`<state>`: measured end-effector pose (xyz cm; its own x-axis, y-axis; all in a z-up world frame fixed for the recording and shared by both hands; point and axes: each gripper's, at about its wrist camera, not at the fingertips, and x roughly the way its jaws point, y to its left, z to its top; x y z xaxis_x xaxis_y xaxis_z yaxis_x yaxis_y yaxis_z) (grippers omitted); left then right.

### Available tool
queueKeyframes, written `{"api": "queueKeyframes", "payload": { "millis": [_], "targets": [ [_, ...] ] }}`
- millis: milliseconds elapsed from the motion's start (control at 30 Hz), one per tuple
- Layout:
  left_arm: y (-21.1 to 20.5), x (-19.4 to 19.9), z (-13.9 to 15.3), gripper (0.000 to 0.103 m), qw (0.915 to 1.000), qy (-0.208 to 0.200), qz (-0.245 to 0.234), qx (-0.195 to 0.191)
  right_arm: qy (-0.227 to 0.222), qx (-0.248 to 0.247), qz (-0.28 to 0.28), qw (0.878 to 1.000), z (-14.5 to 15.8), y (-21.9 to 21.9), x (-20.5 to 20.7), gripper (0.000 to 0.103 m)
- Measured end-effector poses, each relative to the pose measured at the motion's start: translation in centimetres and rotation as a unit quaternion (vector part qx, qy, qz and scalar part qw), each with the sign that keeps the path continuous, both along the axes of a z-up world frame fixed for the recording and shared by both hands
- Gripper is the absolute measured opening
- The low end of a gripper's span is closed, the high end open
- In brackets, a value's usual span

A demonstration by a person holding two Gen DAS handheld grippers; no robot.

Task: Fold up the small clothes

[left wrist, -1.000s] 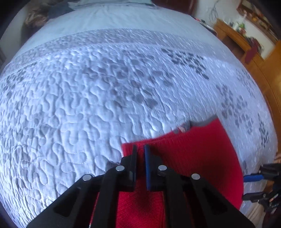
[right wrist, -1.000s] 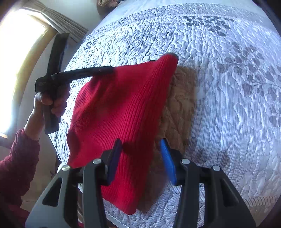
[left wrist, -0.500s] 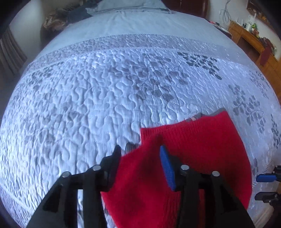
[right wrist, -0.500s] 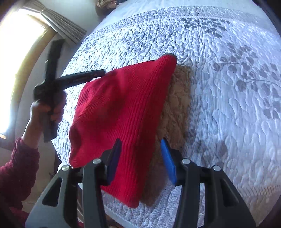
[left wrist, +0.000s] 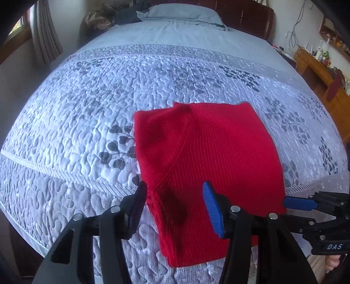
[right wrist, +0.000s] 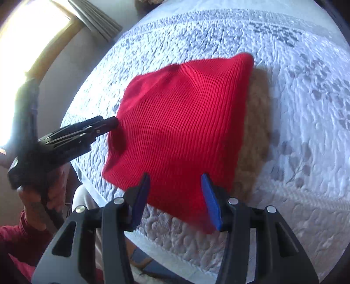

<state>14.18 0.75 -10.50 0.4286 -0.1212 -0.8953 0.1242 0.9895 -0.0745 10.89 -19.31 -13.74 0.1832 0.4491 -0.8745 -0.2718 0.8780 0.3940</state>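
A red ribbed knit garment (left wrist: 207,157) lies folded on the quilted grey-white bedspread (left wrist: 87,109), close to the bed's near edge. My left gripper (left wrist: 175,196) hovers over the garment's near left corner, open, its pads apart from the cloth. In the right wrist view the garment (right wrist: 186,126) spreads ahead of my right gripper (right wrist: 175,183). That gripper is open above the near edge and grips nothing. The left gripper (right wrist: 111,123) shows there side-on by the garment's left edge. The right gripper's blue finger (left wrist: 299,203) sits just off the garment's right corner.
A pillow (left wrist: 181,13) and a dark wooden headboard (left wrist: 247,19) lie at the bed's far end. A wooden desk (left wrist: 317,65) stands to the right, a curtain (left wrist: 43,32) to the left. A person's hand (right wrist: 32,192) in a red sleeve holds the left gripper.
My left gripper has opened and let go of the red cloth, then drawn back and up toward the bed's near edge. The garment has settled folded. The right gripper backed off a little.
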Motion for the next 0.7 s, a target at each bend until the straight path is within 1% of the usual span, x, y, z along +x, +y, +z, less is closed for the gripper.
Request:
{"api": "queueKeyframes", "payload": {
  "millis": [67, 167, 433, 600, 700],
  "targets": [
    [-0.3, -0.5, 0.2, 0.053, 1.0, -0.003, -0.008, 0.002, 0.013, -0.011, -0.006, 1.0, -1.0, -0.1, -0.3, 0.049],
    [-0.5, -0.9, 0.4, 0.053, 0.9999, -0.002, -0.01, -0.007, 0.021, -0.022, -0.011, 0.999, -1.8, -0.3, -0.8, 0.047],
    [-0.7, -1.1, -0.4, 0.055, 1.0, 0.005, -0.006, 0.001, 0.02, -0.043, -0.012, 0.999, -3.0, 0.3, -0.8, 0.047],
    [-0.6, -1.0, -1.4, 0.057, 0.9998, 0.005, -0.003, 0.021, 0.015, -0.05, -0.012, 0.999, -3.4, 0.6, -0.9, 0.047],
    [-0.4, -0.9, -2.7, 0.057, 0.9993, 0.016, 0.0, 0.034, 0.014, -0.051, -0.012, 0.999, -3.7, 0.8, -0.9, 0.047]
  ]
}}
